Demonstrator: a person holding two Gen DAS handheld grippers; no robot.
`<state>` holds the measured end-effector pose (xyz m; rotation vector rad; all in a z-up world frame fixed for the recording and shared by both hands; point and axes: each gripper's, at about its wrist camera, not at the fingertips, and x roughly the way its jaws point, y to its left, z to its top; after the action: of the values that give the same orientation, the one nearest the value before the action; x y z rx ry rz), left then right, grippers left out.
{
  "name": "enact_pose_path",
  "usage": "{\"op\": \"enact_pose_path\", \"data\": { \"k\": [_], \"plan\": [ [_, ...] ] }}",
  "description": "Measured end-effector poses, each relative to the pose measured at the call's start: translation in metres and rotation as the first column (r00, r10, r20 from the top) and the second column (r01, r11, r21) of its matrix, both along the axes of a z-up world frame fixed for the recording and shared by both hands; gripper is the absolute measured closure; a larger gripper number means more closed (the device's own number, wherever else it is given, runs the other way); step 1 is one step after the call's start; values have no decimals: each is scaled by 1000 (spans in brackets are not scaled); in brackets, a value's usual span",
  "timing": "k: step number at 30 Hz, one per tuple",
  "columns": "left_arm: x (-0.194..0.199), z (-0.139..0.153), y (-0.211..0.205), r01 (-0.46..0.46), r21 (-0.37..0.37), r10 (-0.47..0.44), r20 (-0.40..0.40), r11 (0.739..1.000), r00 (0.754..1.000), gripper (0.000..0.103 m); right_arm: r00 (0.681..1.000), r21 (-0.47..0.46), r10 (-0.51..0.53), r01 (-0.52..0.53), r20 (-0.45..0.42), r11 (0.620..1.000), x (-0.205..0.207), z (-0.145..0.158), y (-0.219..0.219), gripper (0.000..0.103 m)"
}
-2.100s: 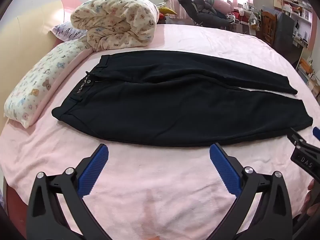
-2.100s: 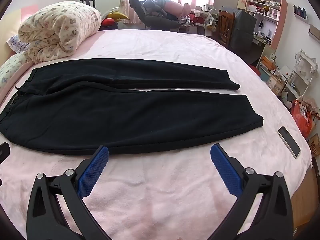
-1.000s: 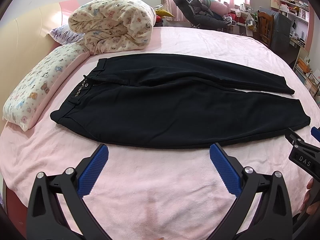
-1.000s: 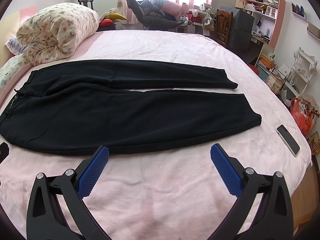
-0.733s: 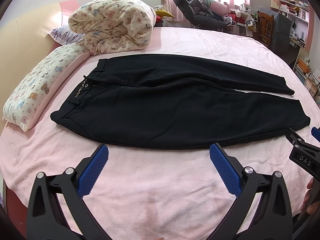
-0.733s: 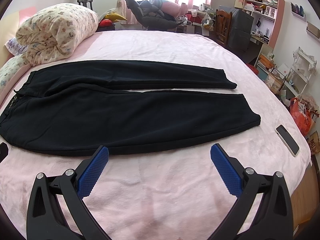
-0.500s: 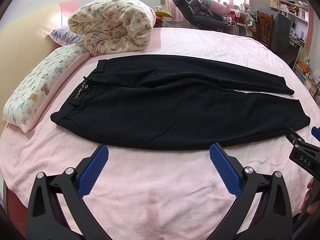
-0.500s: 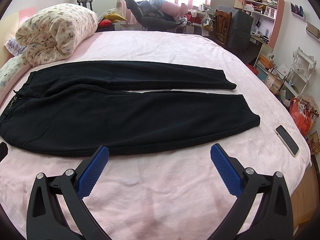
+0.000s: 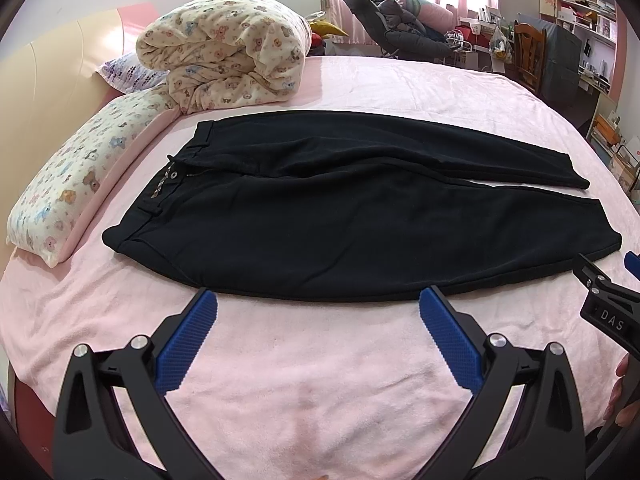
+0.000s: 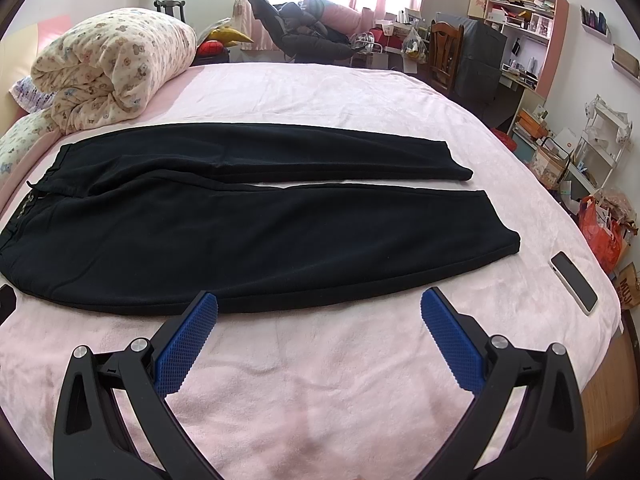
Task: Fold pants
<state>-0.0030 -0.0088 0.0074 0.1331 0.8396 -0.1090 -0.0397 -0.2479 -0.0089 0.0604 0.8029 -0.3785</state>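
Black pants [image 9: 340,216] lie flat and spread out on a pink bed [image 9: 312,392], waistband to the left, both legs running right with a thin gap between them. My left gripper [image 9: 318,300] is open, its blue pads just short of the near leg's lower edge, toward the waist half. In the right wrist view the same pants [image 10: 248,224] stretch across the bed, and my right gripper [image 10: 319,300] hangs open at the near edge, toward the cuff half. Both grippers hold nothing.
A rolled bear-print quilt [image 9: 228,52] and a long pillow [image 9: 76,176] lie by the headboard at the left. A phone [image 10: 574,282] rests near the bed's right edge. Chairs, shelves and clutter [image 10: 520,60] stand beyond the bed. A hand [image 9: 624,396] shows at the far right.
Both grippers have drifted a little closer to the near edge of the pants. The pants have not moved and both grippers stay open.
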Motion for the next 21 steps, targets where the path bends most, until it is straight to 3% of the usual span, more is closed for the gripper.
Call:
{"op": "enact_pose_path", "data": {
  "k": [21],
  "plan": [
    [0, 2, 1, -1, -1, 1, 1, 1000, 1000, 2, 1000, 2, -2, 2, 0, 1000, 0, 1, -2, 1]
  ]
}}
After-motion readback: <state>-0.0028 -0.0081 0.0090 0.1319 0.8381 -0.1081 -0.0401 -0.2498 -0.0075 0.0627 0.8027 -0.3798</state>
